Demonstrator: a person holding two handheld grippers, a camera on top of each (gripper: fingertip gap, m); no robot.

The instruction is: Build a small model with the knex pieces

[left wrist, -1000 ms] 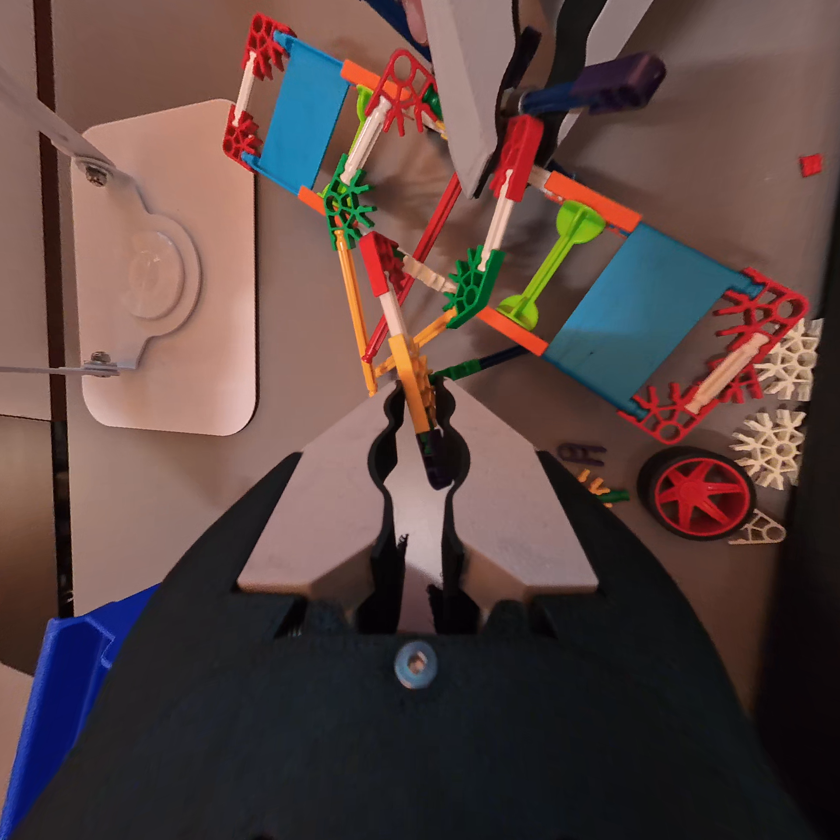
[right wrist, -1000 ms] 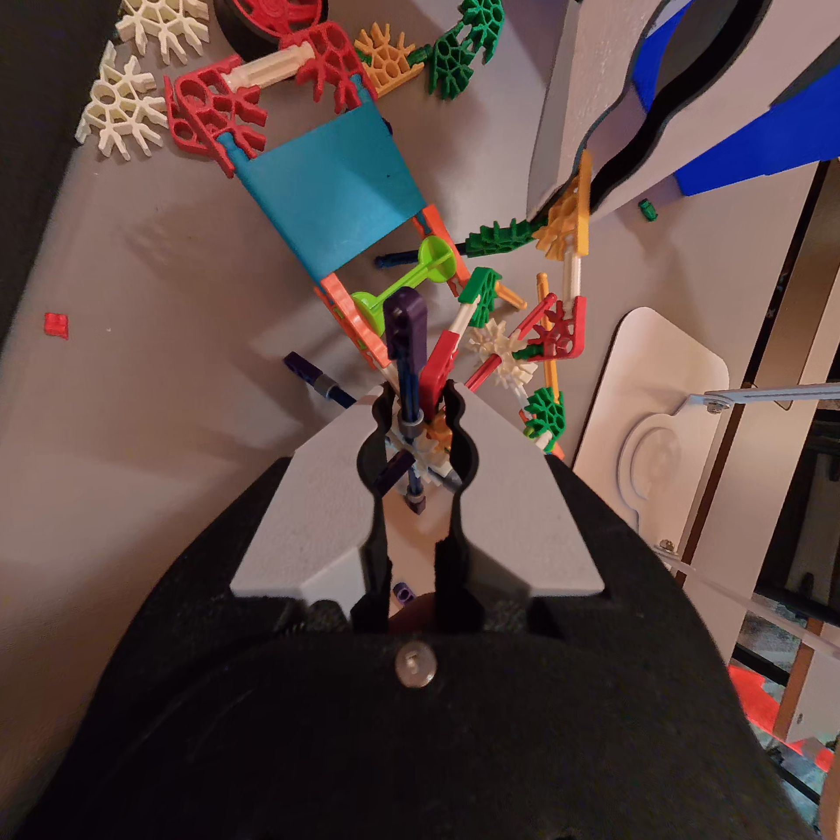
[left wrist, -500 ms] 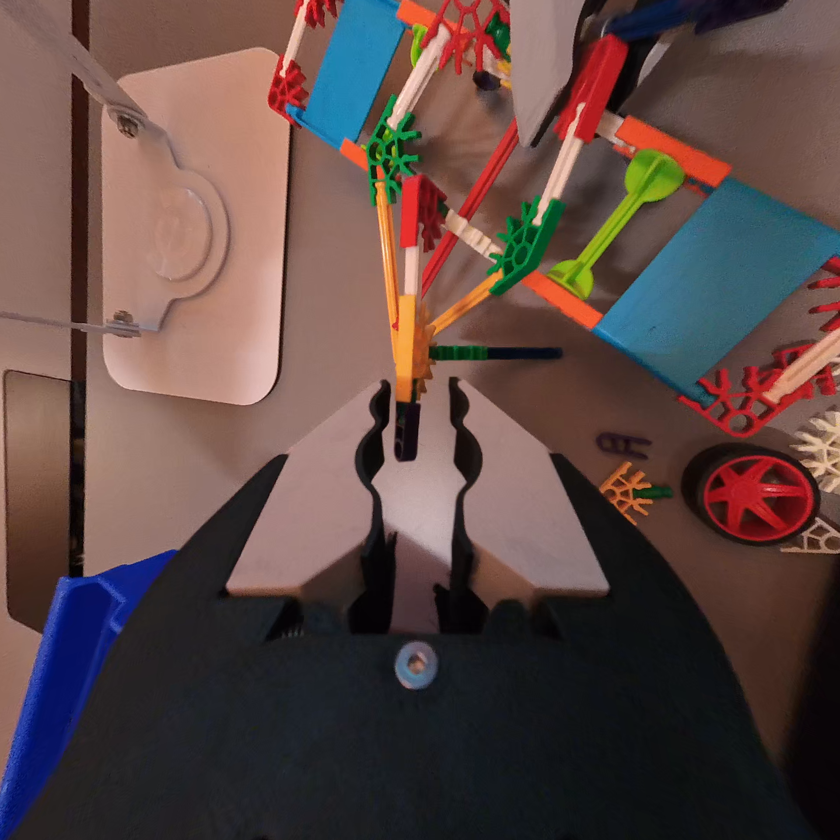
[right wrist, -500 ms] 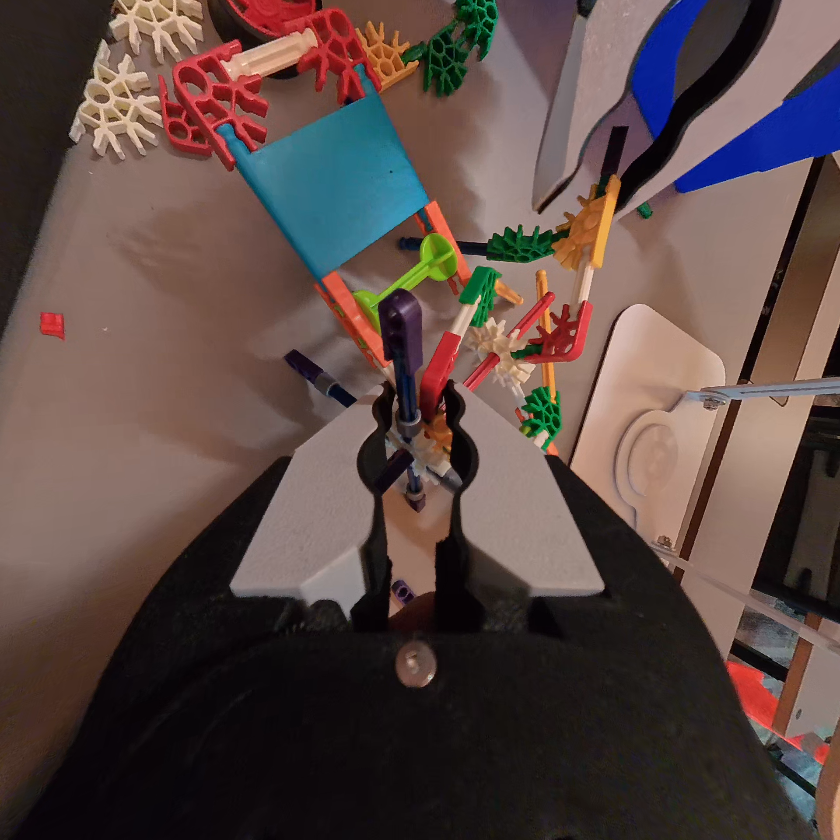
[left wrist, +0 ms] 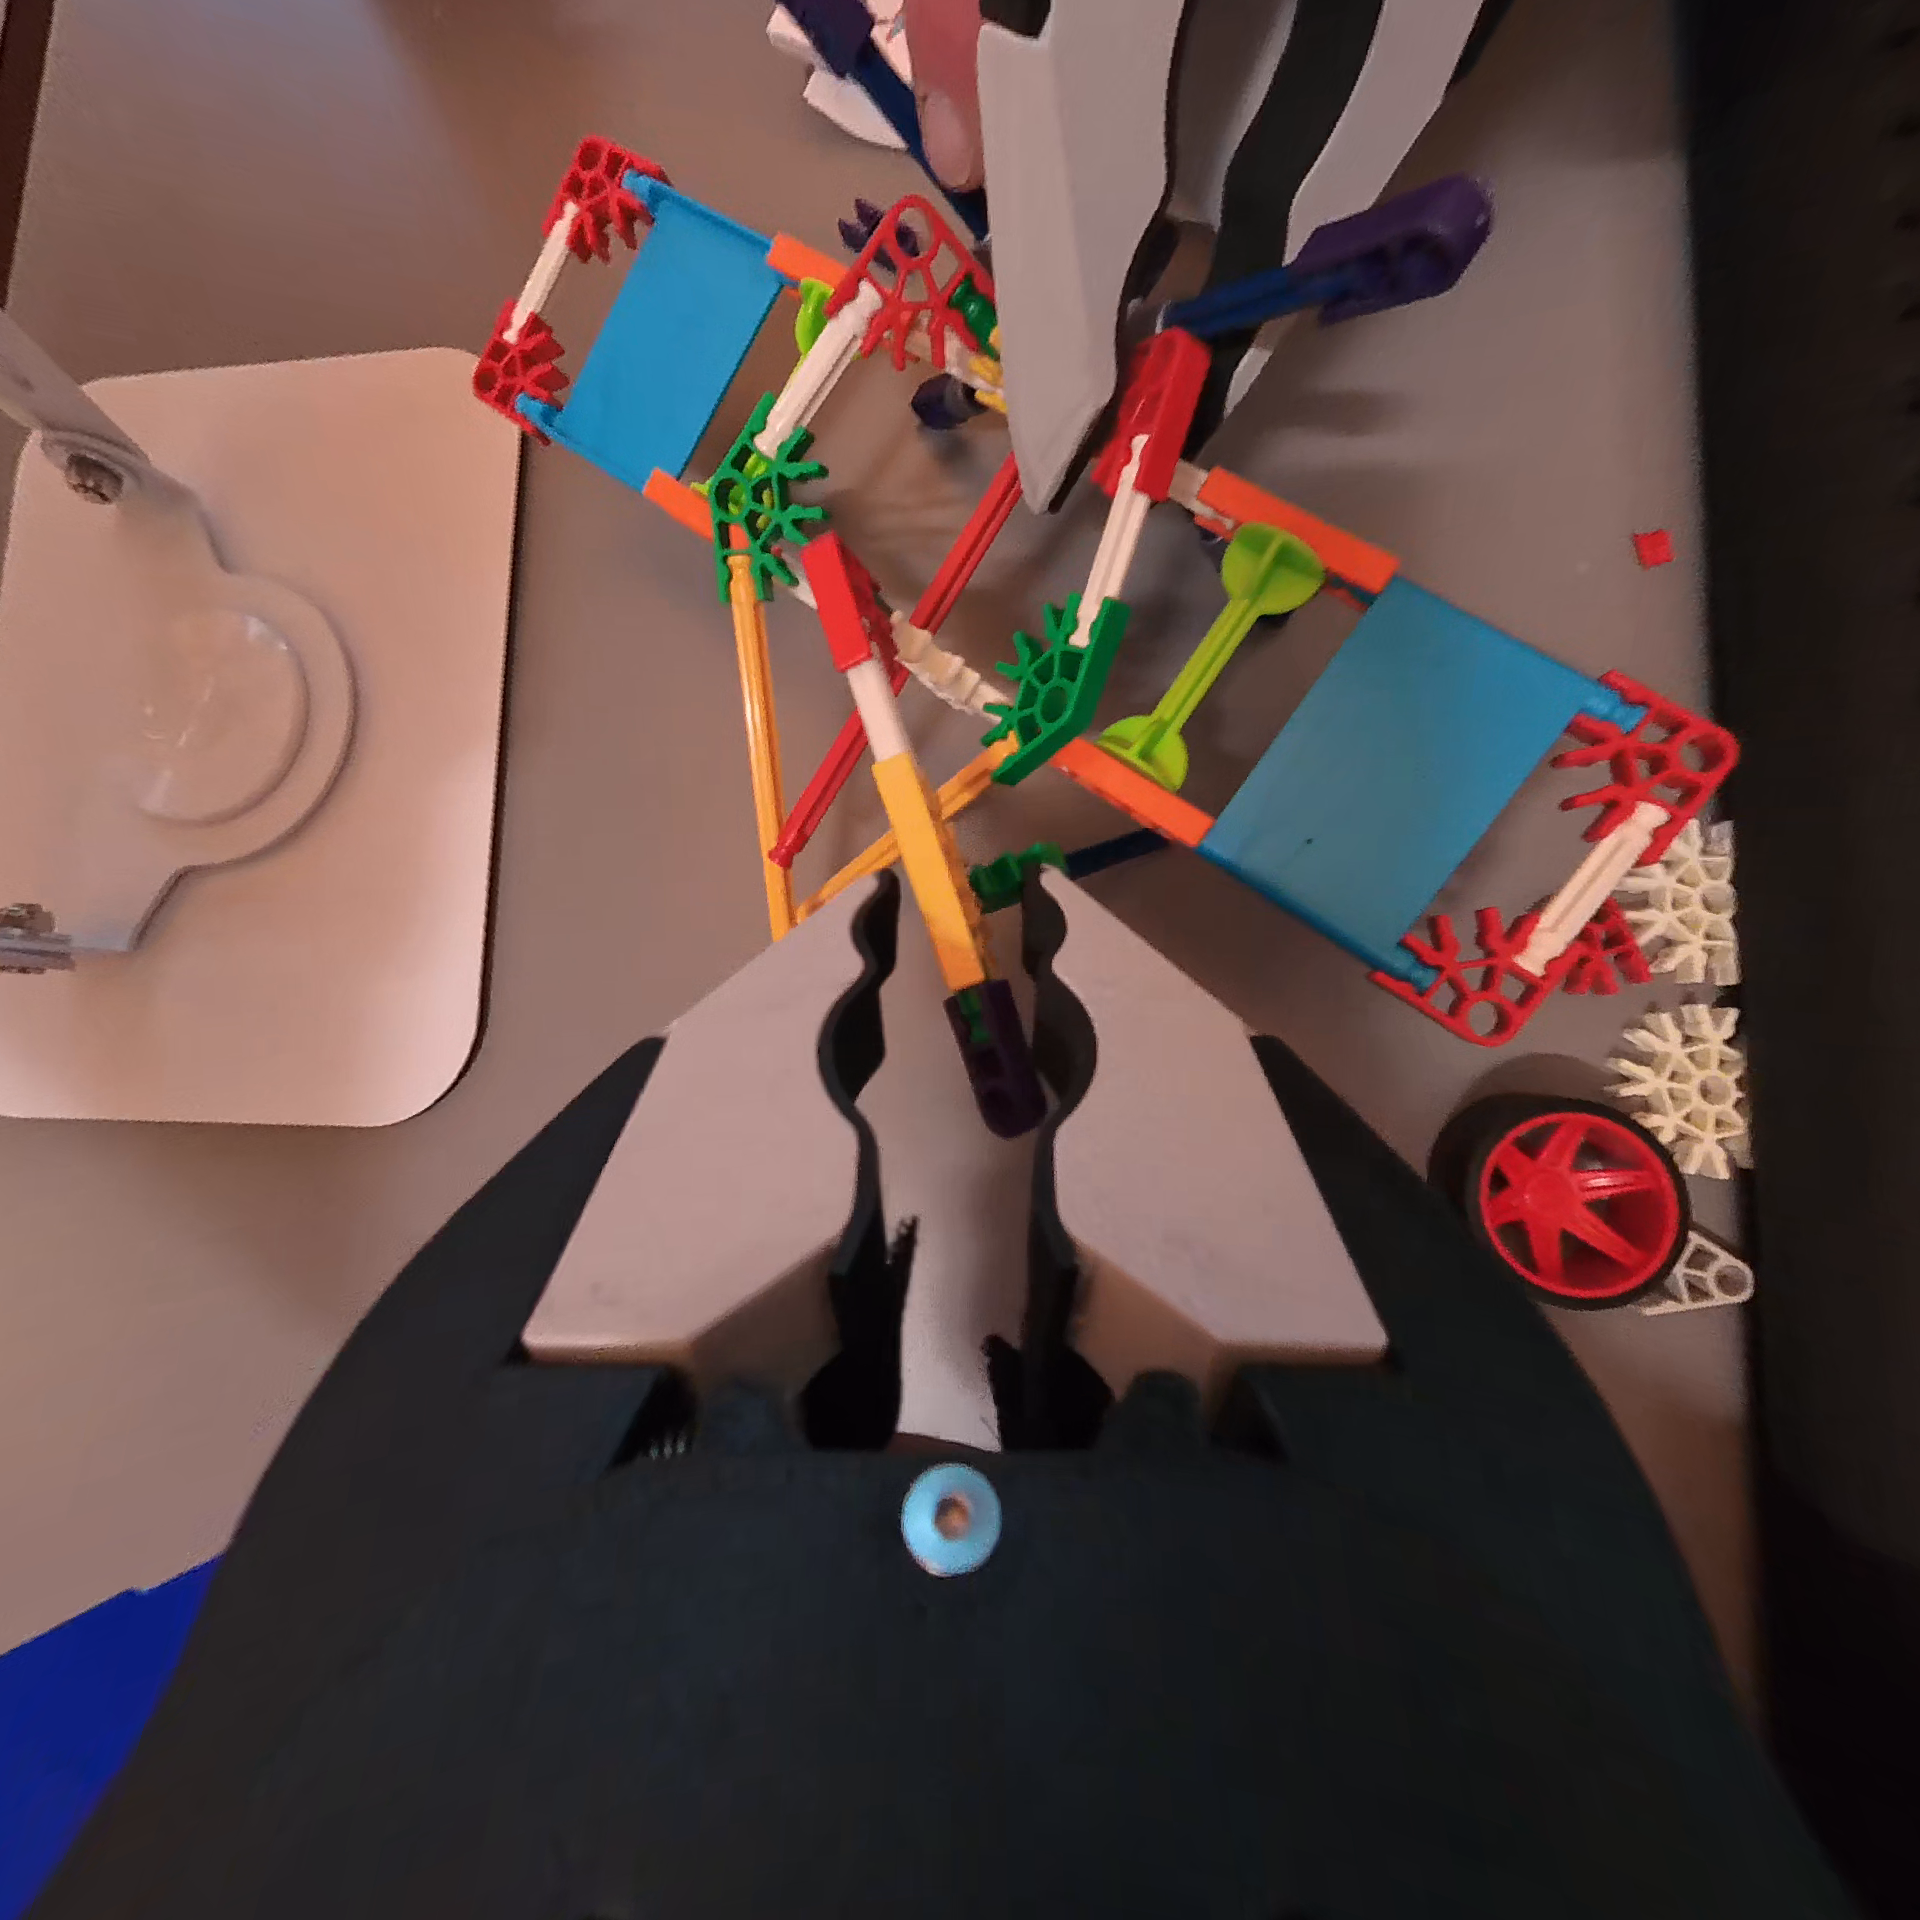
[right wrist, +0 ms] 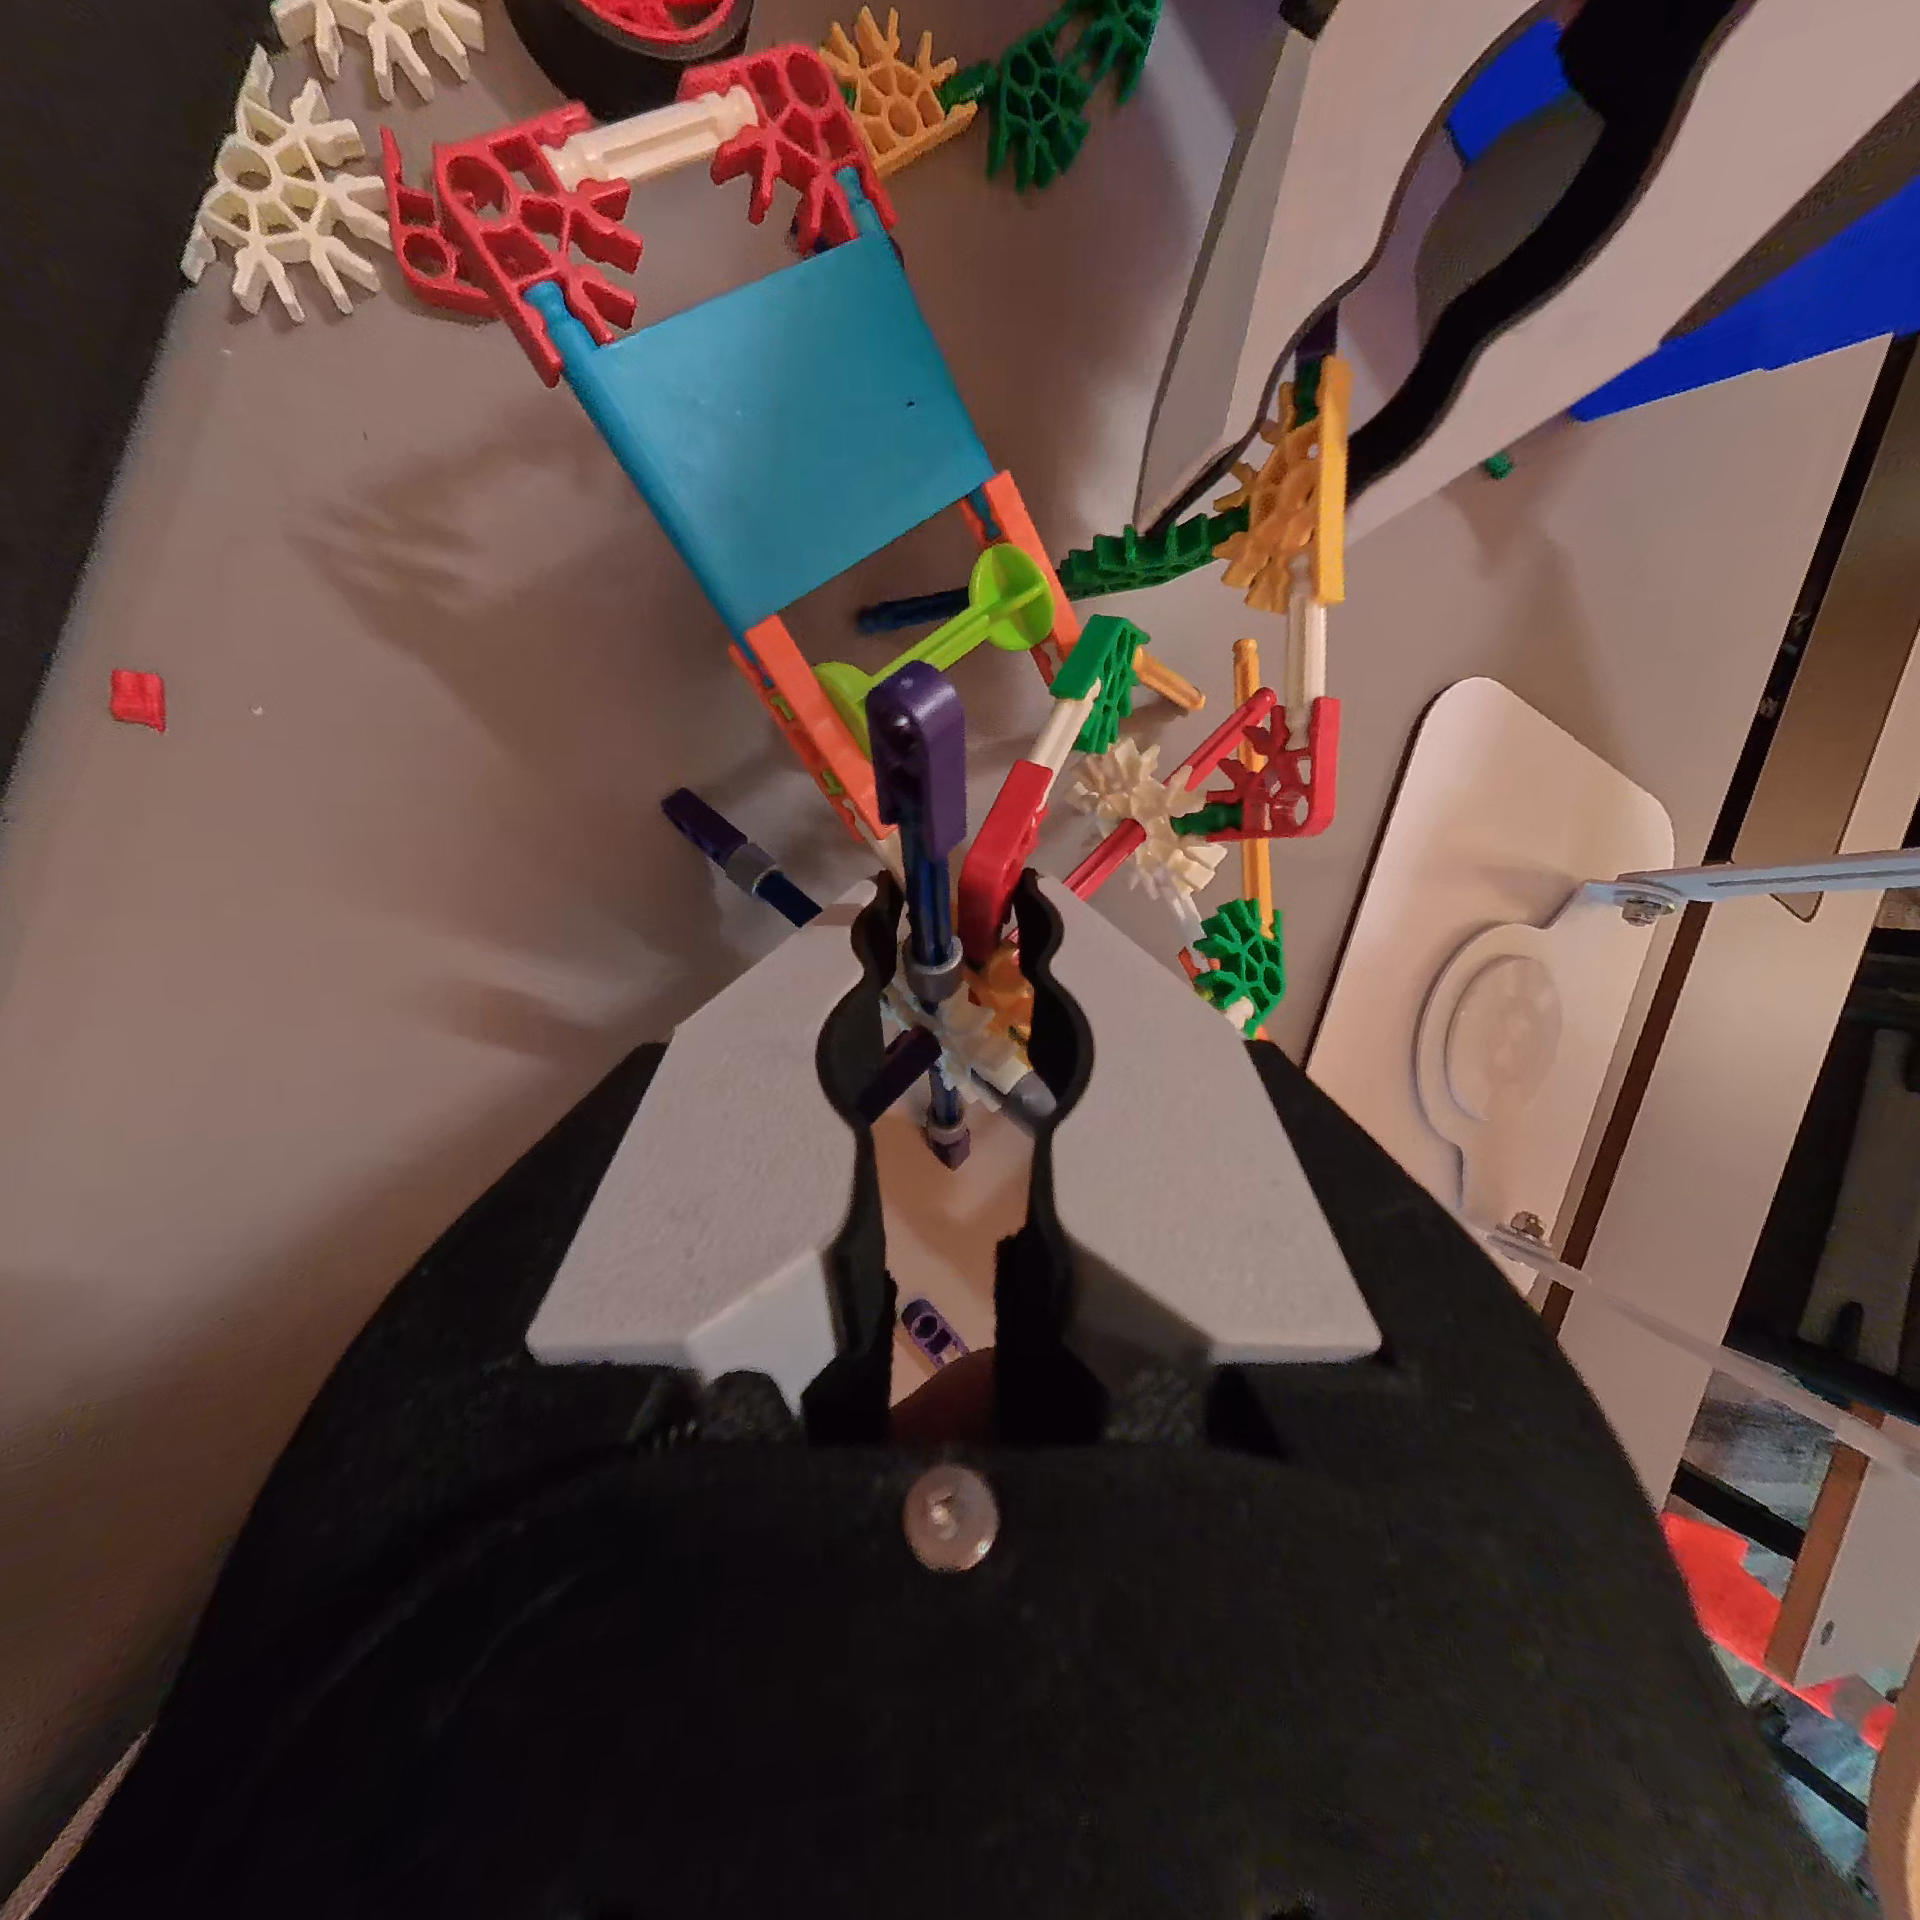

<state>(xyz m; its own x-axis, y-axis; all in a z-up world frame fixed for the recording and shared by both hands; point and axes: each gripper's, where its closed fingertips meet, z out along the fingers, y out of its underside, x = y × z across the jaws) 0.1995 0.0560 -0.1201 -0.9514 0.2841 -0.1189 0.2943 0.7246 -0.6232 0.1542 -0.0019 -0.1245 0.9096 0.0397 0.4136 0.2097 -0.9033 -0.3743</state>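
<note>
Both grippers are on one rod-and-connector toy model (left wrist: 1039, 644) lying across the grey surface (left wrist: 623, 1039).

Left gripper (left wrist: 956, 904): fingers narrow, with the yellow connector (left wrist: 925, 852) and the purple clip (left wrist: 992, 1049) at its end between them. The purple clip lies against the right-hand finger; I cannot tell whether the left-hand finger touches, so the grip is unclear.

Right gripper (right wrist: 948, 899): fingers closed down narrow on a cluster at the model's other end, with the dark blue rod (right wrist: 928, 883), topped by a purple connector (right wrist: 914, 753), and a red connector (right wrist: 1003, 842) pinched between them. White snowflake connector (right wrist: 951, 1023) sits deeper in the gap.

Model: two blue panels (left wrist: 1392, 769) with orange and red ends, lime green spool (left wrist: 1210, 655), green connectors, and red and yellow rods crossing in the middle.

Loose parts near the far panel: black wheel with red hub (left wrist: 1558, 1205), white snowflake connectors (left wrist: 1683, 1081), and a small white wedge connector (left wrist: 1704, 1283) just beside the wheel. Tiny red piece (left wrist: 1652, 548) lies apart.

White mounting plate (left wrist: 260, 727) with screwed metal brackets sits to the left of the model, well apart from the left gripper.
</note>
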